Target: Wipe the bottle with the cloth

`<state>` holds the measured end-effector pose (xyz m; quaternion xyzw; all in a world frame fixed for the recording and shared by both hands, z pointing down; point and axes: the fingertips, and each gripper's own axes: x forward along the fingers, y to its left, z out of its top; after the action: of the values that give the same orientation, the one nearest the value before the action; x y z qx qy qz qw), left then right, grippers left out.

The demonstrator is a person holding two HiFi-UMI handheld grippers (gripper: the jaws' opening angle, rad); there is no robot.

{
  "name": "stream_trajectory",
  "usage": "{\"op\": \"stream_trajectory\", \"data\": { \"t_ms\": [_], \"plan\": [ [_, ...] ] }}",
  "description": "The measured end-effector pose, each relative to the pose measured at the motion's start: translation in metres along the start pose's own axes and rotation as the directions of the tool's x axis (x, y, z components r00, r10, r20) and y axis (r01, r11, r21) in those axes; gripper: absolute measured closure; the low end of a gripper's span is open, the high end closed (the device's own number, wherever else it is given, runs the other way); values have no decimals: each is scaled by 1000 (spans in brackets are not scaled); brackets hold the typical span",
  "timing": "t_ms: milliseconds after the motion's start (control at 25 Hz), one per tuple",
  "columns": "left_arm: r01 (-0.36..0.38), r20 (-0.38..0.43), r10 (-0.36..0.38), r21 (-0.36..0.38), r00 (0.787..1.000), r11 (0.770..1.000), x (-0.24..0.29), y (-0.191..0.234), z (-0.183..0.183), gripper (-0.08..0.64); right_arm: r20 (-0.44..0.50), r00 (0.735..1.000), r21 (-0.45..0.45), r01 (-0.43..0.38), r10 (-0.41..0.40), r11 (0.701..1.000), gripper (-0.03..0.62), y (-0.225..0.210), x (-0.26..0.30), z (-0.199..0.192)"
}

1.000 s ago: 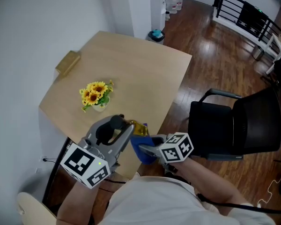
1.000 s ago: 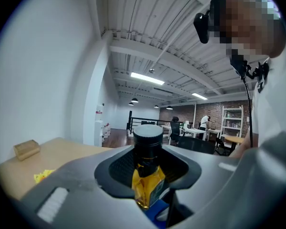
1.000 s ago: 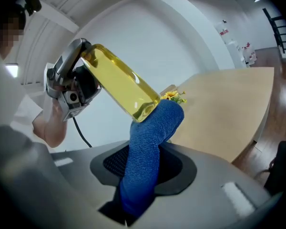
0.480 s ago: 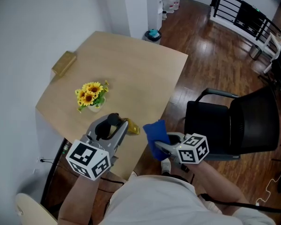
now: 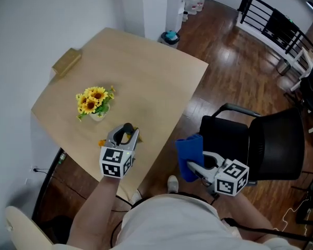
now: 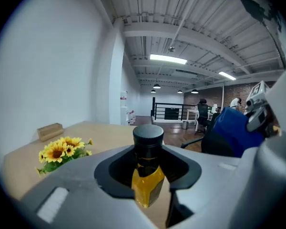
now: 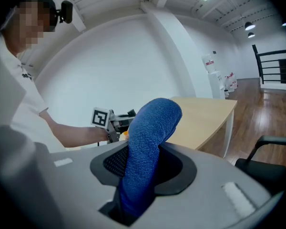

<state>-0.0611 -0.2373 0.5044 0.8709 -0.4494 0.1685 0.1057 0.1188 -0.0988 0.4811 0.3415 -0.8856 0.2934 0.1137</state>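
Note:
My left gripper [image 5: 126, 135] is over the near edge of the wooden table [image 5: 151, 72] and is shut on a small bottle [image 6: 147, 185] of yellow liquid with a black cap [image 6: 148, 136]. In the left gripper view the bottle stands upright between the jaws. From the head view the gripper body hides most of it. My right gripper [image 5: 194, 165] is off the table's near right side, above the floor, and is shut on a blue cloth [image 5: 190, 152]. The cloth [image 7: 150, 128] sticks up out of the jaws. Cloth and bottle are well apart.
A small pot of sunflowers [image 5: 93, 102] stands on the table left of the left gripper, and a wooden block [image 5: 66, 61] lies at the far left edge. A black office chair [image 5: 266, 139] is just beyond the right gripper. A pale chair back [image 5: 21, 228] shows at bottom left.
My right gripper has carried the cloth to the right, away from the bottle and off the table edge. The left gripper has shifted a little left with the bottle.

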Motion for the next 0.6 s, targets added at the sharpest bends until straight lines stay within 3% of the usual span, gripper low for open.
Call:
{"op": "stream_trajectory", "data": {
  "t_ms": [280,600],
  "plan": [
    [-78,-17,78,0,997,997,31,17,-48,405,-33,999,-43,30,-32,999,449,-19,-23,-4],
    [-149,-9,149,16,989,989,35,25,-52,395,-33,999,-53,14,-16,998,449,-13,-24,-4]
  ]
}}
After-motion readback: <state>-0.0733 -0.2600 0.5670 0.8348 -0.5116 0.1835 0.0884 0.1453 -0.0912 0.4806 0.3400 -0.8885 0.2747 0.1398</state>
